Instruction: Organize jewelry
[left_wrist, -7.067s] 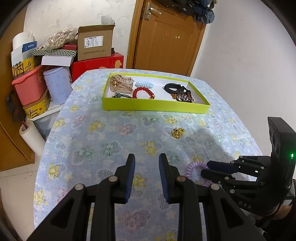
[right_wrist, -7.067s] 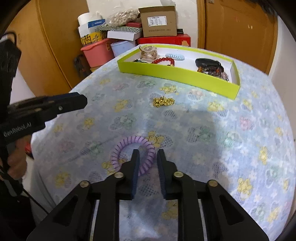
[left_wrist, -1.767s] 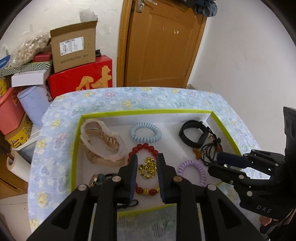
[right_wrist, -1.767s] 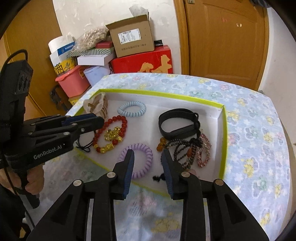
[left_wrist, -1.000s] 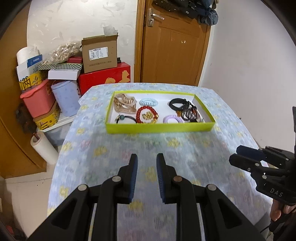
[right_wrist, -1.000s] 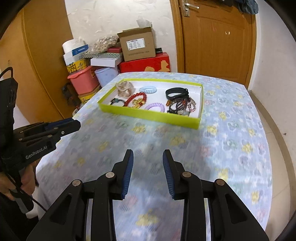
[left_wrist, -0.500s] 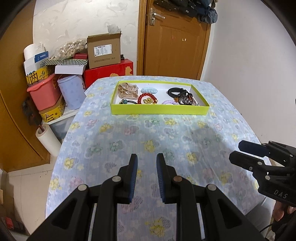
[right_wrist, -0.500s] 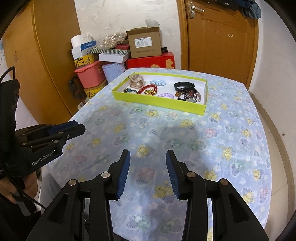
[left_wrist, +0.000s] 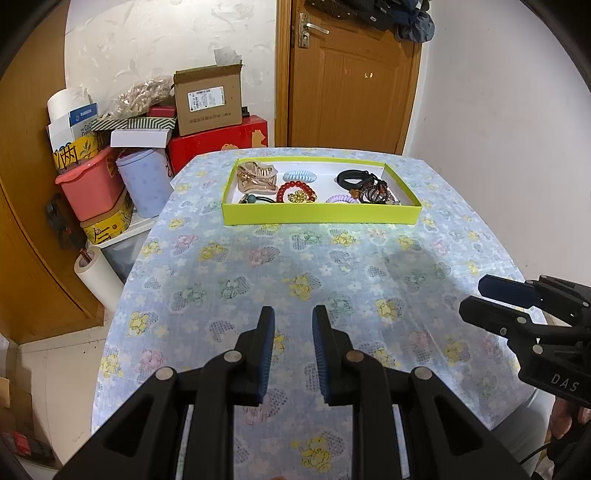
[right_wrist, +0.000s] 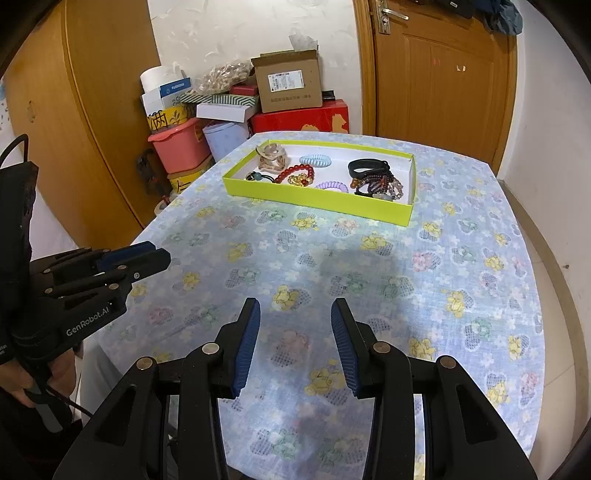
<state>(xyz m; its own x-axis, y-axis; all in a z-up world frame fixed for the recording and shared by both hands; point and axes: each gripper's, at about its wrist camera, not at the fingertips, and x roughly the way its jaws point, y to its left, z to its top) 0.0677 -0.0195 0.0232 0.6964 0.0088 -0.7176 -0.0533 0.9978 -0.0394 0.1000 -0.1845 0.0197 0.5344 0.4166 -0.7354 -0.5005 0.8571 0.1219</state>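
With all jewelry lying in the green tray (left_wrist: 321, 215), both the left claw (left_wrist: 289, 350) and the right claw (right_wrist: 295, 339) are best kept empty, jaws apart, above the table (left_wrist: 332, 266).

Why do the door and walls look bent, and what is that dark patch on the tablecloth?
Both views: fisheye lenses bow the door and darken the corners. Left wrist view: a soft shadow lies on the tablecloth. Right wrist view: the same kind of shadow shows mid-table; both pictures are sharp.

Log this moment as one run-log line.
stage: all jewelry in tray | purple coil tie in tray | left gripper: open, empty | right gripper: open, empty | tablecloth: no loose pieces visible
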